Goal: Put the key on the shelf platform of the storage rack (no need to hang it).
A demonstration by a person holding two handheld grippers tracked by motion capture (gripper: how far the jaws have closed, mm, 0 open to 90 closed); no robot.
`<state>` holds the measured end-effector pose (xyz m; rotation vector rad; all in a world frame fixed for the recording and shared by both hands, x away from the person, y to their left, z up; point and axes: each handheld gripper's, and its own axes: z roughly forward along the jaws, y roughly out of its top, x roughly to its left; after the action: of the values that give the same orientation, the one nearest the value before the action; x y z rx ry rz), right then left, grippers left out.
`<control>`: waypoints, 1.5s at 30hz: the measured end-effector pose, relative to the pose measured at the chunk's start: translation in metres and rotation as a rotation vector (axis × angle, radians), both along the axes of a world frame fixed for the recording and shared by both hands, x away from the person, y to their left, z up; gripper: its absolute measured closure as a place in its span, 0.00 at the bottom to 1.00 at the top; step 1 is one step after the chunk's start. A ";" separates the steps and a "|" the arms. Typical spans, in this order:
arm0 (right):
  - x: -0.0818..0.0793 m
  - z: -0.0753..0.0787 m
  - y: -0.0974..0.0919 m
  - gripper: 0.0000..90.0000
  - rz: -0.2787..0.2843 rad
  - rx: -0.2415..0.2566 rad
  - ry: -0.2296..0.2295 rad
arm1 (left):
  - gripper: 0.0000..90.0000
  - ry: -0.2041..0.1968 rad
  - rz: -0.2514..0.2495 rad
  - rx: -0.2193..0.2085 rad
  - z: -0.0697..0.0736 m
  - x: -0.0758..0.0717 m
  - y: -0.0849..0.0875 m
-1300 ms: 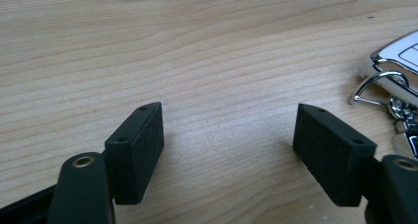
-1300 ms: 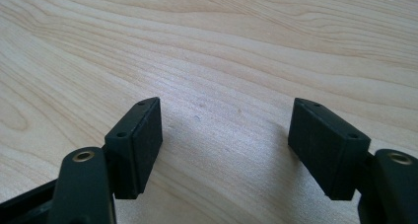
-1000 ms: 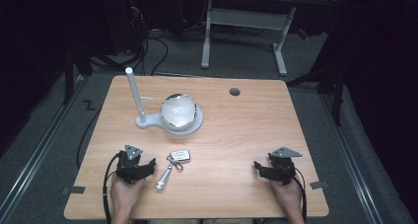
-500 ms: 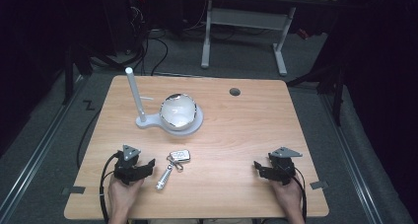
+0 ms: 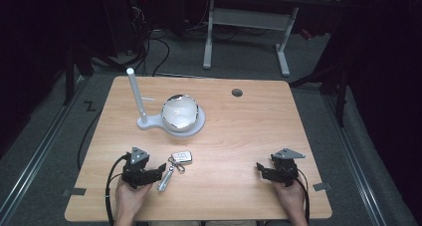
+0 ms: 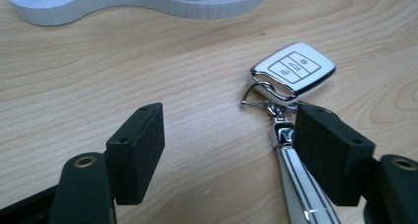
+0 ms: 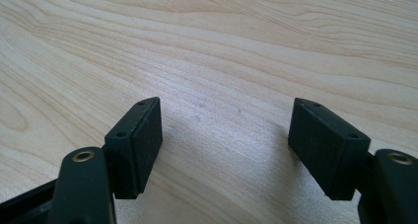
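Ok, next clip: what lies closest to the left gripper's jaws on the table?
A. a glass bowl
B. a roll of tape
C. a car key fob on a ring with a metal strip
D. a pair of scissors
C: in the left gripper view the car key fob and its attached metal strip lie just by the open left gripper, beside one jaw.

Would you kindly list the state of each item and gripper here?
left gripper: open, nothing gripped, beside the key strap
right gripper: open, empty, over bare wood
key fob: flat on the table, buttons up
white stand: upright post
bowl: seated on the stand, upright
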<state>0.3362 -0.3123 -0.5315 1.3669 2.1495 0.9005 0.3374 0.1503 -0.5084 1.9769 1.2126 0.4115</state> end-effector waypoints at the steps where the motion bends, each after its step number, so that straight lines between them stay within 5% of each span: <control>1: 0.000 0.000 0.000 0.33 0.000 0.000 0.000 | 0.32 0.003 -0.005 0.002 0.000 -0.001 -0.002; 7: 0.000 0.000 0.000 0.33 0.000 0.000 0.000 | 0.33 0.045 -0.048 0.010 -0.001 -0.002 -0.013; 19: 0.000 0.000 0.000 0.33 0.000 0.000 0.000 | 0.39 0.042 -0.083 0.075 -0.005 -0.005 -0.032; 24: 0.000 0.000 0.000 0.33 -0.001 0.001 0.000 | 0.51 0.030 -0.099 0.104 -0.006 -0.003 -0.039; 45: 0.000 0.000 0.000 0.33 -0.001 0.001 0.000 | 0.62 0.063 -0.059 0.134 -0.014 0.004 -0.047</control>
<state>0.3362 -0.3123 -0.5315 1.3689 2.1484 0.9014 0.3418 0.1030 -0.5224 2.1487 1.1898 0.4127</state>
